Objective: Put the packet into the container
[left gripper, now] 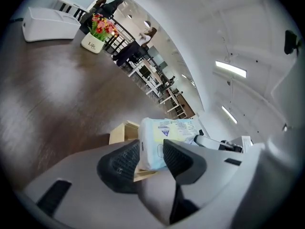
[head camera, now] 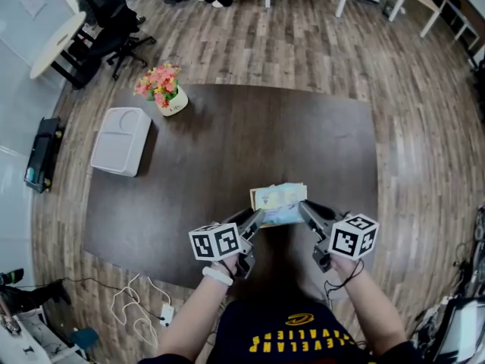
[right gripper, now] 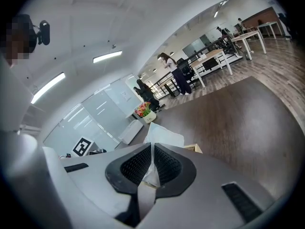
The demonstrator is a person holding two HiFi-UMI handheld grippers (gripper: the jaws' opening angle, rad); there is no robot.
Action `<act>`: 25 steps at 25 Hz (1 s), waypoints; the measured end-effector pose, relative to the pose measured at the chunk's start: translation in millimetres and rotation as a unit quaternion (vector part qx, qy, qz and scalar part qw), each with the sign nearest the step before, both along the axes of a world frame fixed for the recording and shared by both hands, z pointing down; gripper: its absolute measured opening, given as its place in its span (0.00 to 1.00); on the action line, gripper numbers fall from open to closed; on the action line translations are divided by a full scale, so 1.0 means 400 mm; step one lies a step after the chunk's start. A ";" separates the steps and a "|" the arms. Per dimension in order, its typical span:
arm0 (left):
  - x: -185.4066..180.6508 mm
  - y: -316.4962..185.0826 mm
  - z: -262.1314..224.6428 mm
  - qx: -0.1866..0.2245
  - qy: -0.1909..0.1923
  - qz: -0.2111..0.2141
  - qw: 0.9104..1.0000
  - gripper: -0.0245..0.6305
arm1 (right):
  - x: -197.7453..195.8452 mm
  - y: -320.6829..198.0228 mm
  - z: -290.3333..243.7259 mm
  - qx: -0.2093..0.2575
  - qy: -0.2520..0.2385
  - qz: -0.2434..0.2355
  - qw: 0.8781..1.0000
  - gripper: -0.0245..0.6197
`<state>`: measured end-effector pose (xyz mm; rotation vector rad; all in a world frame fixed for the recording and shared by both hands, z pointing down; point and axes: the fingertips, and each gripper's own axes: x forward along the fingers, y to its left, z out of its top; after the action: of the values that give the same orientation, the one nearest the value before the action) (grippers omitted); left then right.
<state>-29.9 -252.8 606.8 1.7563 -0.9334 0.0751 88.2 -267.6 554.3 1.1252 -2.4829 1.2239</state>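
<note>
Soft, light packet (head camera: 279, 202) held over container (left gripper: 121, 132).
Right gripper (head camera: 305, 209) pinching thin sealed edge, left gripper (head camera: 256, 218) clamped on plump end; probably slippery and squashy.

The packet (left gripper: 167, 140) between your left gripper's (left gripper: 151, 149) fingers (left gripper: 119, 163) carries a pale yellow label with a blue triangle sign. Its lines of print are too fine to read. Far beyond those fingertips, up and to their left, the white flower pot (left gripper: 92, 43) bears the word "Life". Behind each pair of fingers, the cube shows black-and-white square markers (head camera: 214, 243), coded patterns without letters. One more such marker (right gripper: 82, 147) sits left of your right gripper's (right gripper: 151, 151) fingers. Behind both grippers, your dark shirt (head camera: 295, 338) has yellow capitals, upside down and cut off at the ends. They look like "CAVALIERS" and "CLEVELAND".
</note>
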 end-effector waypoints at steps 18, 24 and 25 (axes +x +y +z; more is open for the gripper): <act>-0.022 0.001 0.034 0.000 -0.028 -0.023 0.999 0.05 | 0.017 -0.024 0.134 -0.021 0.067 -0.007 0.998 0.09; -0.015 0.002 0.064 -0.009 -0.041 -0.019 0.999 0.05 | 0.013 -0.026 0.187 0.001 0.160 -0.044 0.986 0.09; -0.014 0.003 0.070 -0.010 -0.045 -0.019 0.999 0.05 | 0.013 -0.024 0.197 0.001 0.178 -0.050 0.983 0.09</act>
<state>-35.5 -251.4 634.7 1.7270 -1.0274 0.1388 93.3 -277.1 633.0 1.0929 -2.2413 0.9003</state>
